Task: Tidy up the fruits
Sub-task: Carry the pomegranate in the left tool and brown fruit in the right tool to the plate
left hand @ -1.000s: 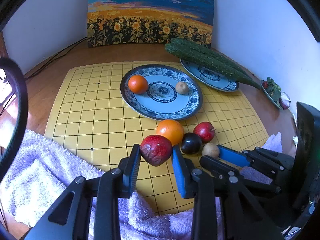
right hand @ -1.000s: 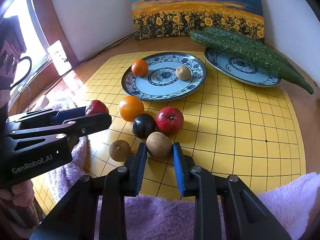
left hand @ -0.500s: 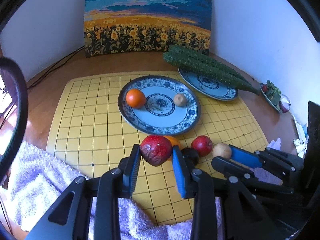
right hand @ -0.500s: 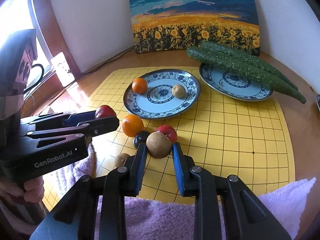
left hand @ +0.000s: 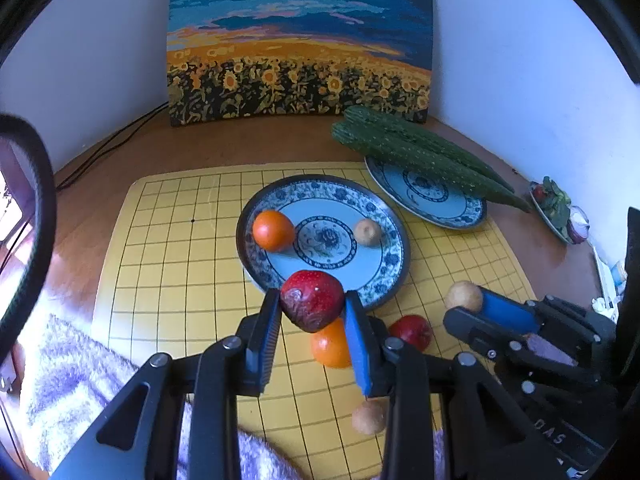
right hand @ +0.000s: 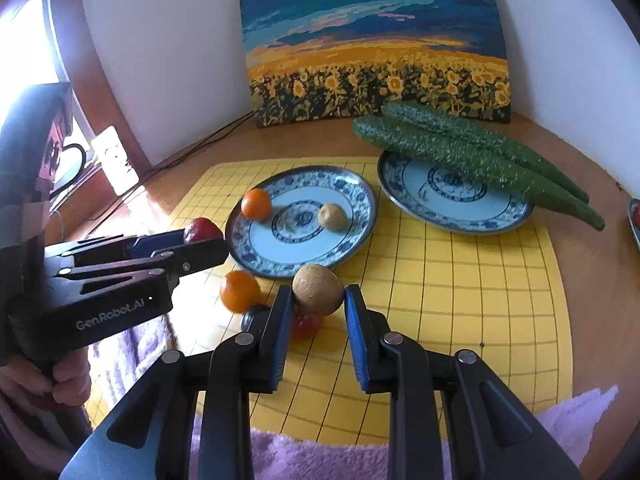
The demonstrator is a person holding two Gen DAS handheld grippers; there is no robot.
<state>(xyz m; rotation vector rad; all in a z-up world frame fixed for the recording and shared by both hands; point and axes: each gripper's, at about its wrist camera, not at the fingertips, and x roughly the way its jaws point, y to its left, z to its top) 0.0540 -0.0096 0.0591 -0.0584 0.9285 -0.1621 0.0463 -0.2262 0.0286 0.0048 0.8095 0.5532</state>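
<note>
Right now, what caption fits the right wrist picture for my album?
Right tool carries a brown kiwi toward the blue plate.

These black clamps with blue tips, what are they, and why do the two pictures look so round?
They are hand-held grippers, one in each of a person's hands. Each carries a wide-angle camera looking along its fingers, hence the round pictures.

The left gripper is shut on a red apple; the right gripper is shut on a brown kiwi.

On the yellow grid mat stands a blue-patterned plate with an orange and another kiwi. A second plate bears two cucumbers. More fruit lies loose on the mat.
</note>
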